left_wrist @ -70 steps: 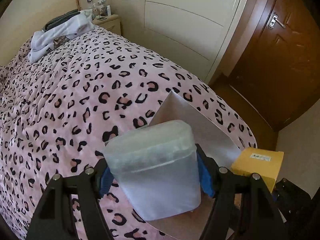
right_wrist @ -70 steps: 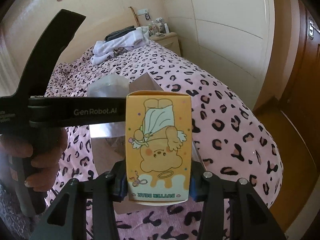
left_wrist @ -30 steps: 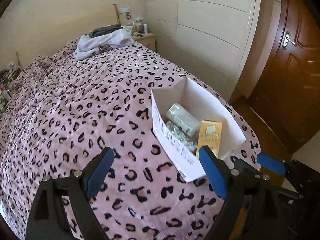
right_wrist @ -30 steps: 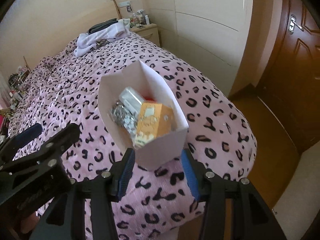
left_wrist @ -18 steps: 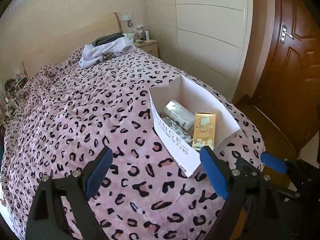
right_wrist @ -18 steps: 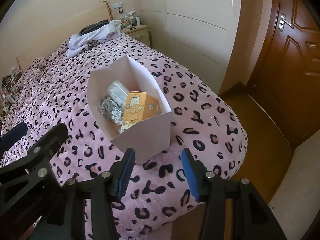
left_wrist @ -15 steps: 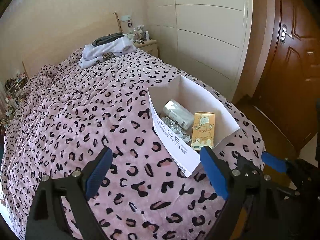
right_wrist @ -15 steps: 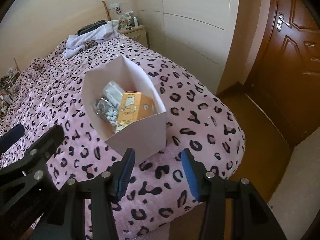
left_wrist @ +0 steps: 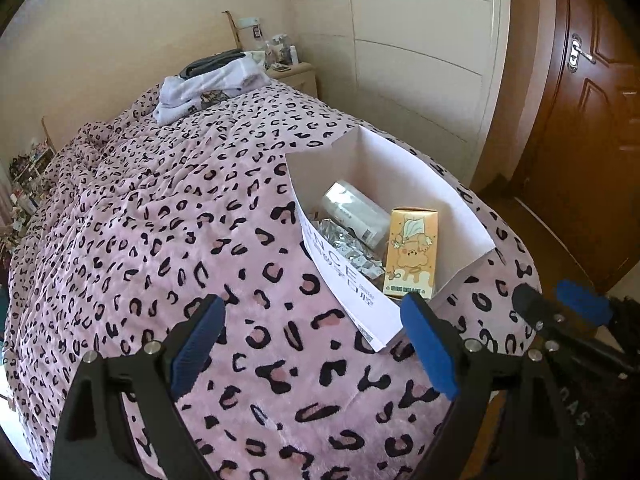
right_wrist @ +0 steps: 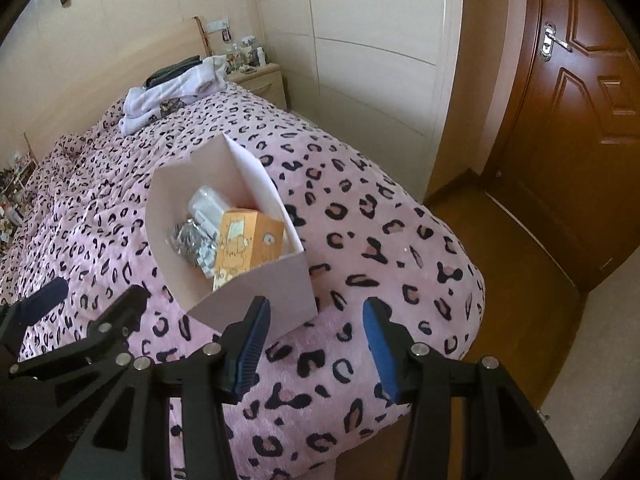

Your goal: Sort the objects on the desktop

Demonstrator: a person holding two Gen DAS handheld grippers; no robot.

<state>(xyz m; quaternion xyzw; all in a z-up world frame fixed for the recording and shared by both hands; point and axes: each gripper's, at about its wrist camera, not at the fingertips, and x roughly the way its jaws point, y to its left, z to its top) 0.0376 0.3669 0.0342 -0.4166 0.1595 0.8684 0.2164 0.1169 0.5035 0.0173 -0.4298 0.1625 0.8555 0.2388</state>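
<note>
My left gripper and right gripper, both spread empty, hover before the white cardboard box (yellow bear carton inside) on the pink leopard-print bedspread.

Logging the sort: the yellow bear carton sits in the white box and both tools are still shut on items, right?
Not quite. The yellow bear carton is in the white box, but the left tool and right tool are open and empty, per both wrist views.

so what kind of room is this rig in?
A bedroom, almost certainly: a bed under a pink leopard-print cover, a nightstand with small bottles by the headboard, and a wooden door. The white sorting box sits on the bed.
</note>
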